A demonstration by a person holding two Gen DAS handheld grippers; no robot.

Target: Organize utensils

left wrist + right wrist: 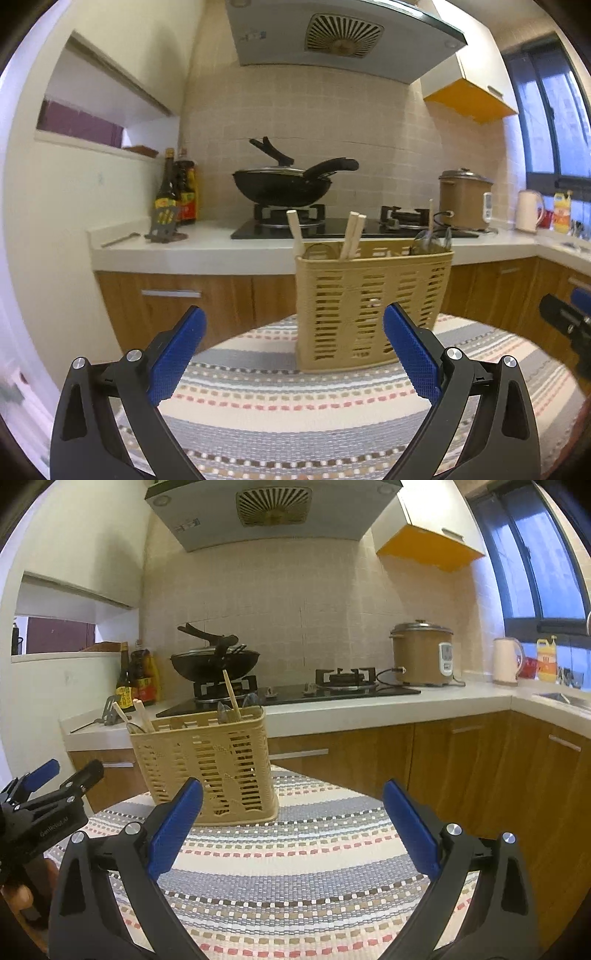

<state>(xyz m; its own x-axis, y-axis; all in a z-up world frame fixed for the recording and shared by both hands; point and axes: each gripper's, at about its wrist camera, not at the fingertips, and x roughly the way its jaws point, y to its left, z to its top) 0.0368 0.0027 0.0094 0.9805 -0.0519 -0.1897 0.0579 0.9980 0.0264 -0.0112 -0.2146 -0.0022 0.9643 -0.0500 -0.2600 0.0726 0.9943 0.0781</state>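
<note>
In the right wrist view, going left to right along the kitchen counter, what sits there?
Sauce bottles → black wok on the left burner → empty right burner → brown rice cooker → white kettle → yellow bottle.

Wok: black, lidded (282, 186), on left burner of hob (295, 694).
Rice cooker: brown (421, 655), on worktop (369, 710).
Sauce bottles: (181, 192) left of hob.
Kettle: white (506, 661).
Range hood: (332, 33) overhead.
</note>
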